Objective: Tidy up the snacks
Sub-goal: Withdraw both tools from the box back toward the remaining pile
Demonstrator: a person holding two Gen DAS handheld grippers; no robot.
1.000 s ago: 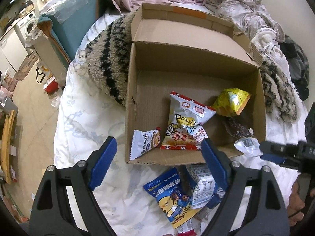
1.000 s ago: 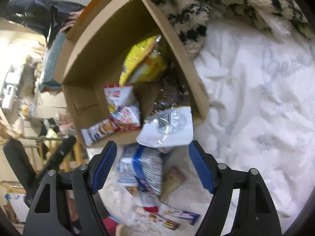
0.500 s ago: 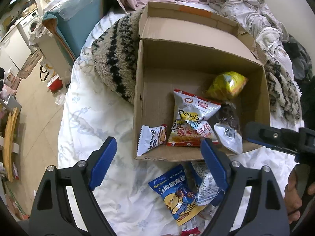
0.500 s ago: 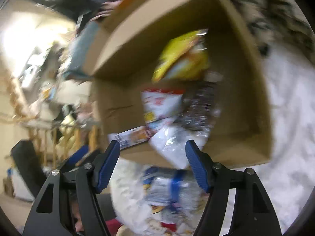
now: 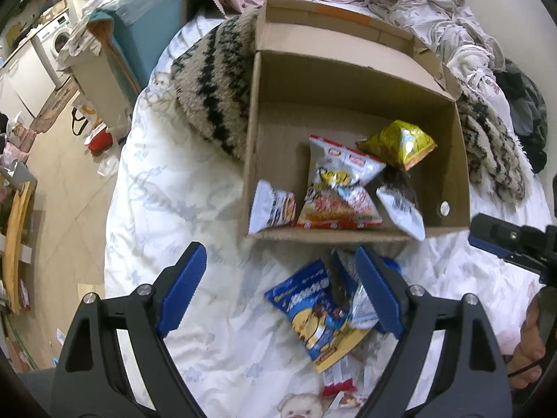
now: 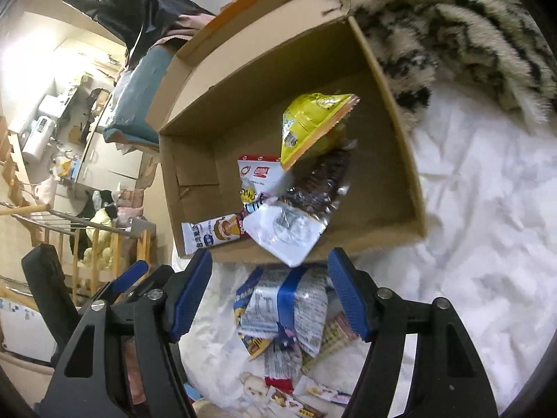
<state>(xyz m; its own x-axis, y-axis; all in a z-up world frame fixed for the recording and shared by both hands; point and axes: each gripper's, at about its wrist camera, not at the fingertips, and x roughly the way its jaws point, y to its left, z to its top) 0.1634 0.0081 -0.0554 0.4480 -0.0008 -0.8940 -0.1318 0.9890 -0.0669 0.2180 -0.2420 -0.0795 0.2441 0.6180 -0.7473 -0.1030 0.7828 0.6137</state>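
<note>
An open cardboard box (image 5: 296,118) (image 6: 226,132) lies on the white bed sheet. Inside it are a yellow bag (image 5: 397,146) (image 6: 310,125), a white and red chip bag (image 5: 339,191) (image 6: 261,174), a small white packet (image 5: 273,207) (image 6: 212,235) and a clear pack of dark biscuits (image 5: 400,205) (image 6: 289,230), whose white end pokes over the front wall. In front of the box, a blue packet (image 5: 313,310) and a blue-banded packet (image 6: 289,310) lie in a pile of loose snacks. My left gripper (image 5: 278,257) hovers open over that pile. My right gripper (image 6: 269,261) (image 5: 504,240) is open, nothing between its fingers.
A striped fluffy blanket (image 5: 212,83) (image 6: 452,28) lies against the box's left and far sides. Crumpled clothes (image 5: 417,3) are heaped behind it. A teal-covered box (image 5: 139,28) stands off the bed's left edge, above the floor (image 5: 69,188). A person's hand (image 5: 529,345) holds the right gripper.
The biscuit pack slid from hanging over the box's front rim to lying mostly inside. The right gripper rolled and drew back. The left gripper shifted back over the loose pile.
</note>
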